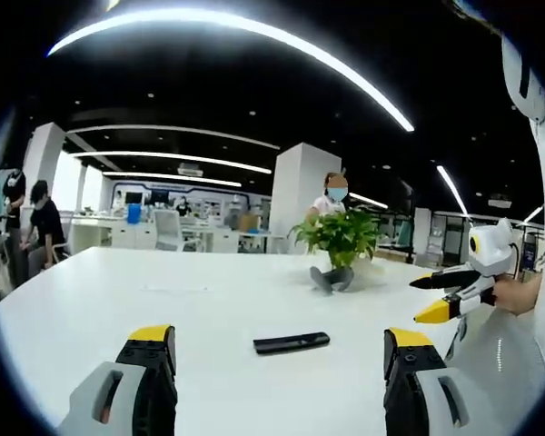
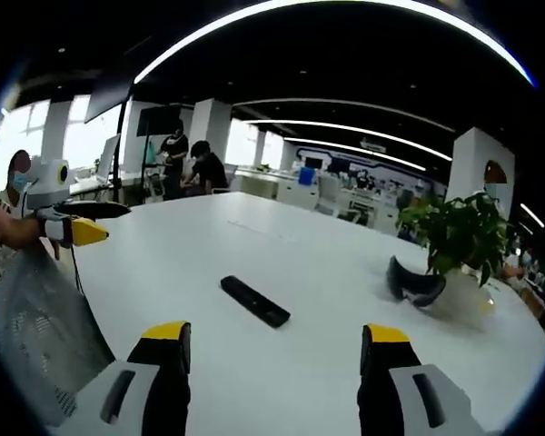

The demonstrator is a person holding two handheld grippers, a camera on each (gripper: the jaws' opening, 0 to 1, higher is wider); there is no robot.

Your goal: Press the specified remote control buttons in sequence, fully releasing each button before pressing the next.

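Note:
A slim black remote control (image 1: 291,342) lies flat on the white table (image 1: 163,300). My left gripper (image 1: 279,336) hangs just short of it, jaws wide open with nothing between them, the remote lying across the gap beyond the tips. The right gripper (image 1: 416,300) comes in from the right, open, above the table's edge. In the right gripper view the remote (image 2: 254,301) lies slantwise ahead of my open right gripper (image 2: 274,333). The left gripper (image 2: 104,221) shows at far left, held by a hand, jaws apart.
A leafy potted plant (image 1: 341,238) stands on the table beyond the remote, and to the right (image 2: 459,232) in the other view. A white mesh chair back (image 2: 36,336) rises at the table's near edge. People sit and stand at desks (image 1: 41,222) behind.

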